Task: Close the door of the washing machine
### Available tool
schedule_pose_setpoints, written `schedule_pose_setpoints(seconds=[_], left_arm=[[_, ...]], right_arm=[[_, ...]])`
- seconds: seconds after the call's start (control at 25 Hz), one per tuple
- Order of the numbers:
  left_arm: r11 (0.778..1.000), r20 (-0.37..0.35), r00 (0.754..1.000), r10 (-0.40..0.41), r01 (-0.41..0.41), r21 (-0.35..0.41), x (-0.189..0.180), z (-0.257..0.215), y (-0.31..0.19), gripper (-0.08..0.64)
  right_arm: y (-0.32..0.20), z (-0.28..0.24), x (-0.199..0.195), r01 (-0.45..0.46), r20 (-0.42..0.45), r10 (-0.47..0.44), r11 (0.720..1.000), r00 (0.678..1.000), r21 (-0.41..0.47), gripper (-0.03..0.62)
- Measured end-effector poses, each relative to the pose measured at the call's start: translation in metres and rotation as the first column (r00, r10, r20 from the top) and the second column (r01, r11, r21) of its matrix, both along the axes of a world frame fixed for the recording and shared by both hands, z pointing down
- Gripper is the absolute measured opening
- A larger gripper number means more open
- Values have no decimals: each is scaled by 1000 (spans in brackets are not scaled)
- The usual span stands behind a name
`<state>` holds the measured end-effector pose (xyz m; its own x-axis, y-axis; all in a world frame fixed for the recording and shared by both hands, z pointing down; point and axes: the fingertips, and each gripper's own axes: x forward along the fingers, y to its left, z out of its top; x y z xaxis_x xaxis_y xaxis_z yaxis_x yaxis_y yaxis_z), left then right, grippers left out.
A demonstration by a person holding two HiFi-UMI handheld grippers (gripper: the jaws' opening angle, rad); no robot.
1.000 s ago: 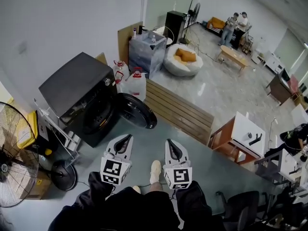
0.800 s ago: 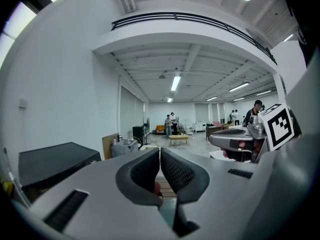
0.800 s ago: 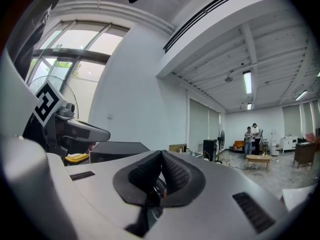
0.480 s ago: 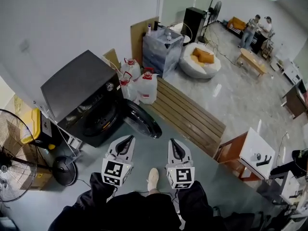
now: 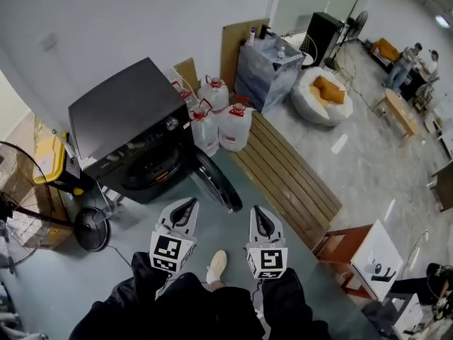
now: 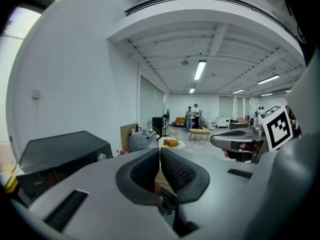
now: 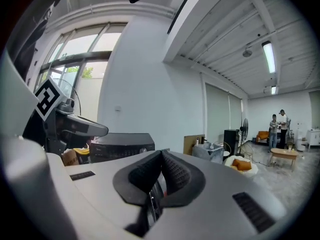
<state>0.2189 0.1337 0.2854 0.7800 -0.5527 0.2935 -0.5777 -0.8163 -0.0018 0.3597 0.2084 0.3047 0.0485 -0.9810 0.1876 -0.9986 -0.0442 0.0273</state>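
Ahead of us, the black front-loading washing machine (image 5: 131,119) stands with its round dark door (image 5: 216,183) swung open. Our left gripper (image 5: 188,204) and right gripper (image 5: 255,211) are both pressed together, empty. Closed tips could slide off the curved door, leaving it unlatched.

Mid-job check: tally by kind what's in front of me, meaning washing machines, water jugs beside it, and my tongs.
Washing machine: 1
Water jugs: 3
Tongs: 2 (left tongs, right tongs)
Total: 6
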Motion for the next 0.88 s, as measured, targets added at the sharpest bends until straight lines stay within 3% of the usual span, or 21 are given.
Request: schedule_pose_setpoints(seconds=[0.36,0.88], left_arm=[[996,49,996,-74,76,-55,12,52,-21,29],[979,119,992,-50,73,-192,20,193,-68,29]], right_arm=[[-32,62,16,58,62,-52,995,997,-87,17],[-66,212,24,39,109,-12,967,994,-250,17]])
